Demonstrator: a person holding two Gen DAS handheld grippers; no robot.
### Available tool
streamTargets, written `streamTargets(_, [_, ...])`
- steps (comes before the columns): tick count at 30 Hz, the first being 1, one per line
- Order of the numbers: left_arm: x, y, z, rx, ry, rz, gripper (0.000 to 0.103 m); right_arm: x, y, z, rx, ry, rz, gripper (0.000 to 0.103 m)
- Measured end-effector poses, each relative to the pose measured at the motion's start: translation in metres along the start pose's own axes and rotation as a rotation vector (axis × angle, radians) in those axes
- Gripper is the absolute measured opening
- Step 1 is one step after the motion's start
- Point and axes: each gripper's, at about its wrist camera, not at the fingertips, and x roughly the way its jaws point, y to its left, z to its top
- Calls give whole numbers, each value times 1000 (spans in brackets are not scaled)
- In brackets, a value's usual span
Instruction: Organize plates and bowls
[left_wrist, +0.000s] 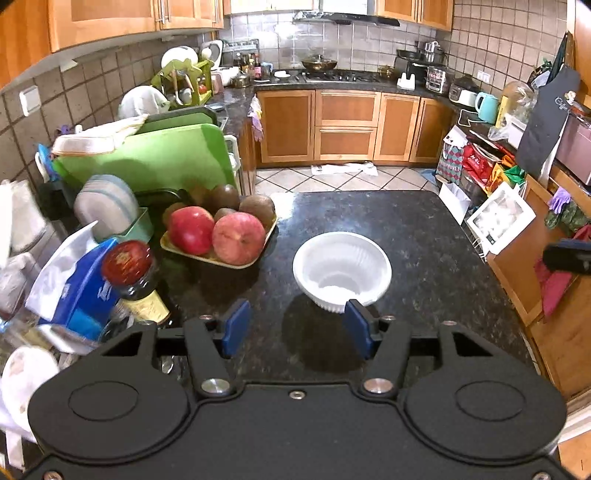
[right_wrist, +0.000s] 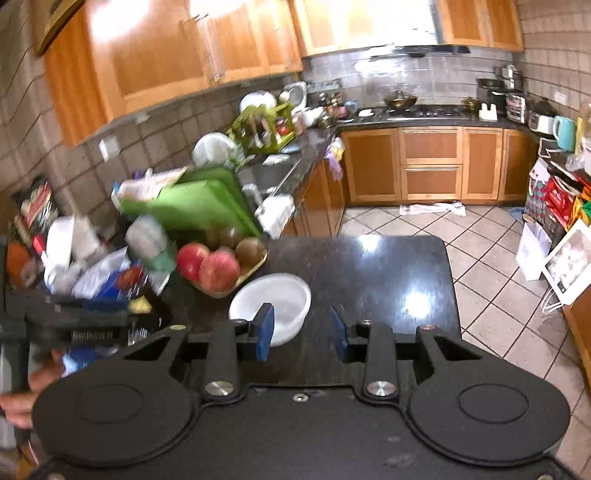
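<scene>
Judging by the layout, the step in hand is the approach to the white bowl (left_wrist: 341, 271), which sits at frame centre on the dark speckled counter (left_wrist: 424, 236); the left gripper (left_wrist: 295, 326) hangs wide and empty just short of its near rim. The right gripper (right_wrist: 301, 328) (its view is motion-blurred) is likewise spread and empty, bowl left of centre. Next calls for pinching the rim, in a cluttered wood-cabinet kitchen with a fruit tray (left_wrist: 218, 254) at left.

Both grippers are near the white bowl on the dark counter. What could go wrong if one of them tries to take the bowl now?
1. The white bowl looks light, and the left gripper is open with only one finger at its rim; a push could slide it instead of gripping it.
2. The fruit tray sits close beside the bowl; a sideways shove may knock it or roll an apple.
3. The right gripper, also open, aims at the same bowl, and its view is blurred, so the two may collide.
</scene>
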Motion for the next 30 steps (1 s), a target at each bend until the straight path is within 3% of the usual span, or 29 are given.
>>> streamTargets(3, [14,-2,11,-6,9,10,61,22,-10,16,12,15,-11,36])
streamTargets(8, [40,-2,27,-28,56,2,61,81,-25,38,55,169,-24,36])
streamTargets(12, [66,-3,35,-38,103,29,54,128,-28,44,29,238,-52,36])
streamTargets(17, [98,-5,39,-40,166,25,54,174,-28,37,36,317,-3,36])
streamTargets(30, [143,-6,46,-52,234,36,53,239,-23,23,50,401,29,32])
